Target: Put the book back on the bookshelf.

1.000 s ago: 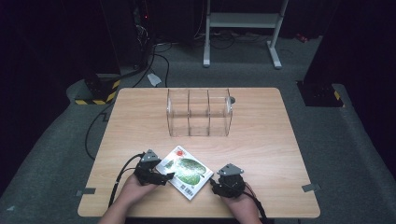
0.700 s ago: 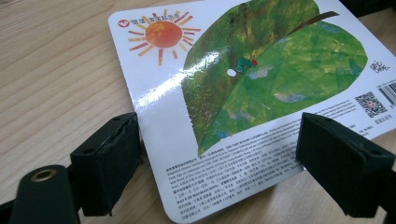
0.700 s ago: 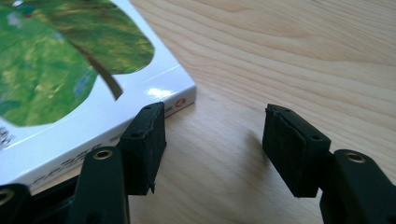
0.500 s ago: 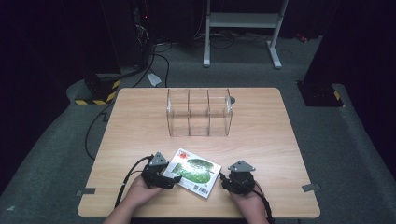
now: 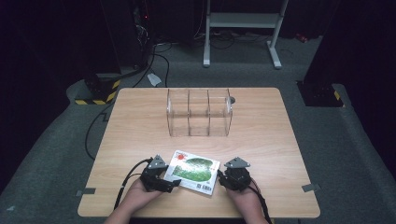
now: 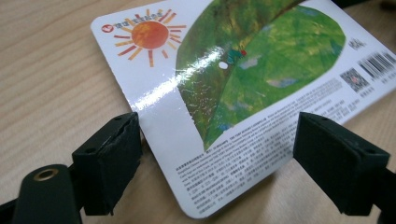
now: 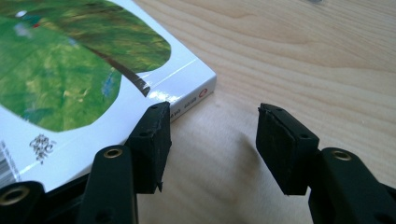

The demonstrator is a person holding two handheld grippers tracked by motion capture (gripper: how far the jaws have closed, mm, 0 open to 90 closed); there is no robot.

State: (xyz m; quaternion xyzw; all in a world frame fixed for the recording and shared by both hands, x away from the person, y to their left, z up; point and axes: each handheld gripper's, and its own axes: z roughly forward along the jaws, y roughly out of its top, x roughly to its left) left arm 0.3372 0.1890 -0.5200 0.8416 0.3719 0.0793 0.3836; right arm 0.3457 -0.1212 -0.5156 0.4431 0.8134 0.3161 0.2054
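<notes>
A picture book with a green leaf and an orange sun on its white cover lies flat near the table's front edge. My left gripper is at its left end. In the left gripper view the book's corner sits between the wide jaws of that gripper, and the left pad is at the book's edge. My right gripper is at the book's right end. Its jaws have just been closing with only bare table between them, the left pad beside the book's spine.
A clear plastic organiser with three compartments stands upright at the middle of the wooden table, well beyond the book. A small grey object lies behind it. Cables trail off the table's left side.
The book has shifted slightly to the right, and both hands have moved a little with it. The right gripper's jaws stand closer together than before.
</notes>
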